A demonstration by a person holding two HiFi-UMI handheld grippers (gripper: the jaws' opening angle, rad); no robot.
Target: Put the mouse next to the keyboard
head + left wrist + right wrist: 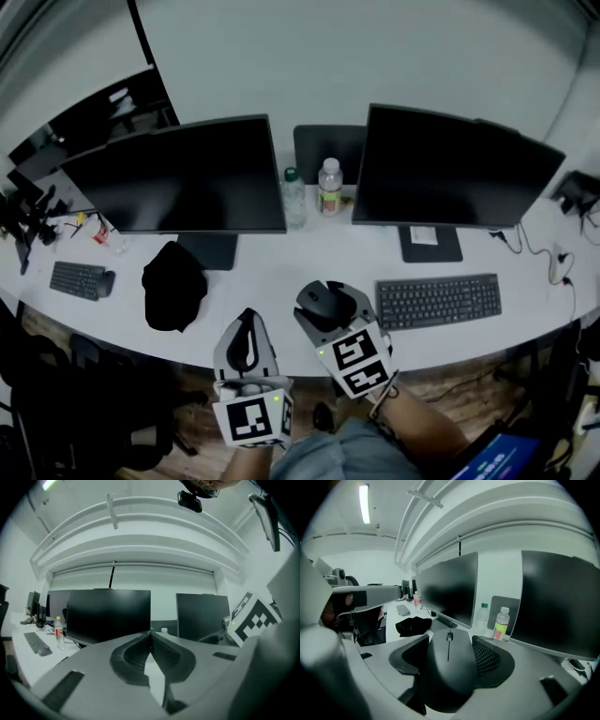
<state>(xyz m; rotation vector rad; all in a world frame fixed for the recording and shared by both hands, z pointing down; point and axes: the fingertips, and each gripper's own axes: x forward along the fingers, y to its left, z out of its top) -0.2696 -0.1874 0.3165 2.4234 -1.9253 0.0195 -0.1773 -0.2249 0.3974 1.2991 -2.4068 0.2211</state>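
My right tool (324,302) has its jaws closed around the mouse (316,298). In the right gripper view the mouse (447,667) fills the gap between the two pads, and both pads lie against its sides. In the head view it sits at lower centre of the frame, over the front strip of the white table (272,272) and just left of the keyboard (439,300), with a small gap between them. I cannot tell whether it rests on the table or is lifted off it.

My left tool (246,323) is at lower centre-left, near the table's front edge. In the left gripper view its jaws meet tip to tip with nothing between them (151,639).

Two dark monitors stand across the upper half of the head view, one left (183,175) and one right (450,169), with two bottles (329,187) between them. A black cloth bundle (173,286) lies left of centre, and a second keyboard (80,279) lies at far left.
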